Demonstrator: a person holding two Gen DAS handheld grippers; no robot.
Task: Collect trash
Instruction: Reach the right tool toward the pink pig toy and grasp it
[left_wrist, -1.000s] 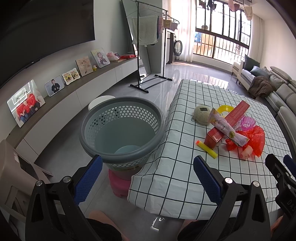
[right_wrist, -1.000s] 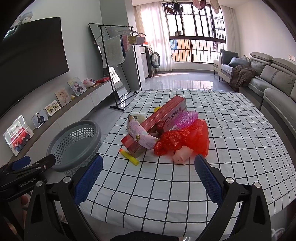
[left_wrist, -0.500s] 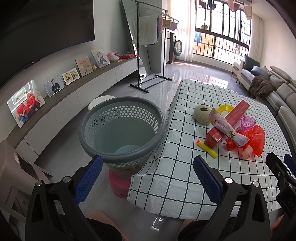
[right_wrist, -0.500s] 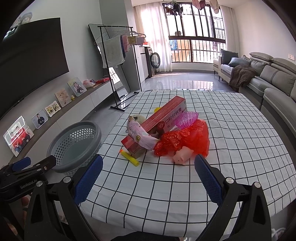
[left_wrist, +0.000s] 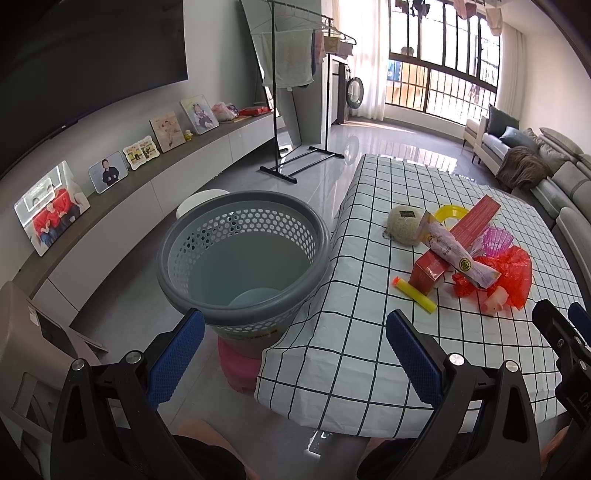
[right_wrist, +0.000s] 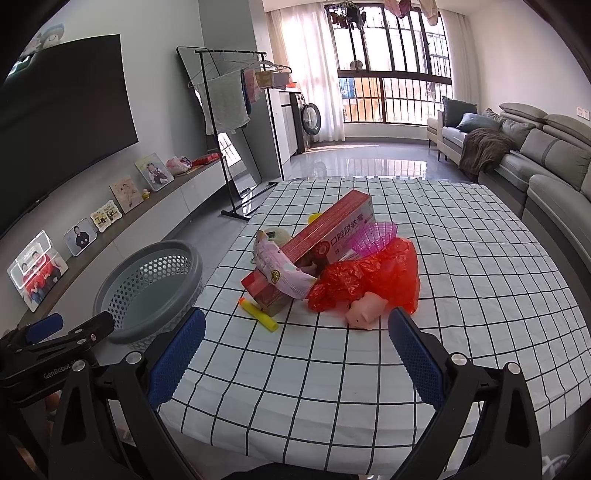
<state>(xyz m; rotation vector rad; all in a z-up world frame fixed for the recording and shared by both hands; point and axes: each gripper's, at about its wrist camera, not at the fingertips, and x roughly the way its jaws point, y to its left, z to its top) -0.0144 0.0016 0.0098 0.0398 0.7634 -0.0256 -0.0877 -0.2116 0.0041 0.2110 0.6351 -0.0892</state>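
A heap of trash lies mid-table: a long red box, a pink snack packet, a crumpled red plastic bag, a pink pig toy, a yellow foam dart and a pink mesh cup. A round beige ball and a yellow ring lie behind the box. A grey perforated basket stands on a pink stool at the table's left edge. My left gripper hangs open before the basket and table corner. Open and empty, my right gripper hovers over the near table, short of the heap.
The table carries a white cloth with a black grid. A low TV cabinet with photo frames runs along the left wall. A clothes rack stands beyond the basket. Grey sofas line the right side.
The right gripper has crept slightly closer to the trash heap. The left view is nearly unchanged.
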